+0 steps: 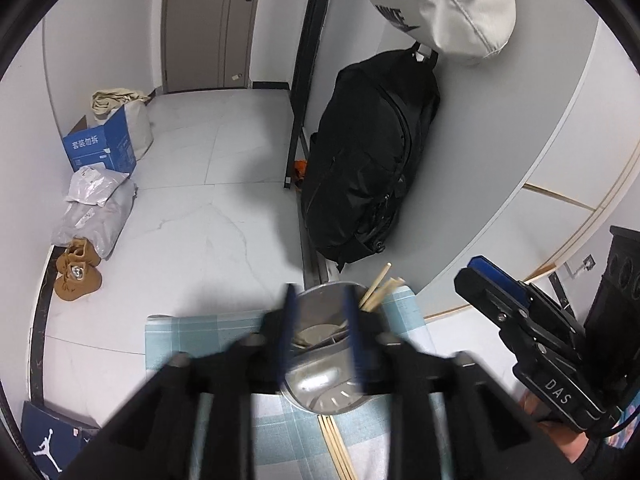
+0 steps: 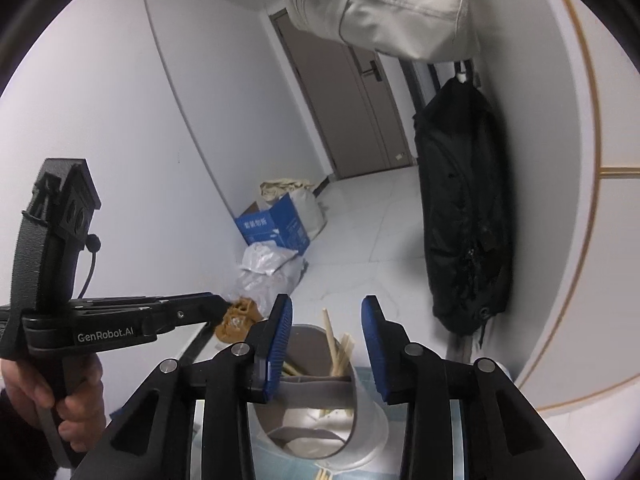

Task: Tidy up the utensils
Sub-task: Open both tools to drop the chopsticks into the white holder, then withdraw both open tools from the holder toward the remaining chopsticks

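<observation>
A shiny metal utensil holder (image 1: 320, 376) with an inner divider stands on a blue checked cloth (image 1: 216, 340). Several wooden chopsticks (image 1: 380, 288) stick out of its far compartment. More chopsticks (image 1: 340, 448) lie on the cloth in front of it. My left gripper (image 1: 320, 320) is open, blurred, its blue pads on either side of the holder's rim. In the right wrist view the holder (image 2: 320, 420) sits right under my right gripper (image 2: 326, 336), which is open and empty above it, with chopsticks (image 2: 336, 344) between the pads. The left gripper (image 2: 216, 304) shows there at left; the right gripper (image 1: 492, 276) shows at right in the left view.
A black bag (image 1: 368, 160) and a white cap (image 1: 452, 4) hang on the wall behind the table. On the floor are a blue box (image 1: 100, 148), plastic parcels (image 1: 96, 208) and brown shoes (image 1: 76, 272). A black stand (image 1: 304, 80) leans by the bag.
</observation>
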Available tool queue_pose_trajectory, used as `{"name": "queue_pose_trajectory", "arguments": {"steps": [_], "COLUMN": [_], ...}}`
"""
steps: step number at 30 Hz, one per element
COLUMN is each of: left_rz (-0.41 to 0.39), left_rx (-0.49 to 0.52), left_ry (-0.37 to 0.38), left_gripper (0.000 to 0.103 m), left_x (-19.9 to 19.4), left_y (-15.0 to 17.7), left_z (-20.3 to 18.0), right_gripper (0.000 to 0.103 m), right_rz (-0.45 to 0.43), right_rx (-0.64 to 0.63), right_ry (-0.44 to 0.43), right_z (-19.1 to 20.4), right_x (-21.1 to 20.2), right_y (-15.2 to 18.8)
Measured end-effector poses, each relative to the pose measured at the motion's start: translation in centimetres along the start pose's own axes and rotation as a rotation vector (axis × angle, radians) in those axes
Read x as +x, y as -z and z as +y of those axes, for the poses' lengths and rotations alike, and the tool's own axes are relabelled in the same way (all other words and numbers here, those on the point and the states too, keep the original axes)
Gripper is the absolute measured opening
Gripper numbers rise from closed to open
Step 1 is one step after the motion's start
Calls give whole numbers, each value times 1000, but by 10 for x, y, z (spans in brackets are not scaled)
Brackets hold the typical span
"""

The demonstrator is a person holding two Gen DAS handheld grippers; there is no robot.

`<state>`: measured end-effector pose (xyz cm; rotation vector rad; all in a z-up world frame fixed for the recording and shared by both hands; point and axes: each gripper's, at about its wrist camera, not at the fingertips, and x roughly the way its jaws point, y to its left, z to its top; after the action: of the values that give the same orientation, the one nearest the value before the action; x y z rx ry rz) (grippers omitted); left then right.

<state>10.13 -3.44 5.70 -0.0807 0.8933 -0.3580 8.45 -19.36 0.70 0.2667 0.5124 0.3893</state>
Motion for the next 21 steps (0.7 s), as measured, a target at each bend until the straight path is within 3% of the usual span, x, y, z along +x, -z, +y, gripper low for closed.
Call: {"name": "queue_pose_trajectory", "arguments": {"steps": [3,5,10,14,21], "left_rz": [-34,-45,-61,-78,-100], "left_rx": [-11,-19,-18,-15,-13], "left_ry": [-21,-24,-46,-62,-83], "left_gripper": [49,49,50,63,64], "left_x": [-9,-14,-27,-39,-53], "left_y": [6,9,21,29,46], "left_z": [-2,-2,-8,-10,-15], "right_gripper": [54,55,67,69,81], "right_rz": [-14,-29,-50,-56,-77], "right_rx": [5,8,-1,21,28], "right_ry": [8,6,25,40,42], "right_z": [4,6,11,7,14], "right_x": [-12,-21,-40,-55,-80], "right_y": [2,4,10,15,28]}}
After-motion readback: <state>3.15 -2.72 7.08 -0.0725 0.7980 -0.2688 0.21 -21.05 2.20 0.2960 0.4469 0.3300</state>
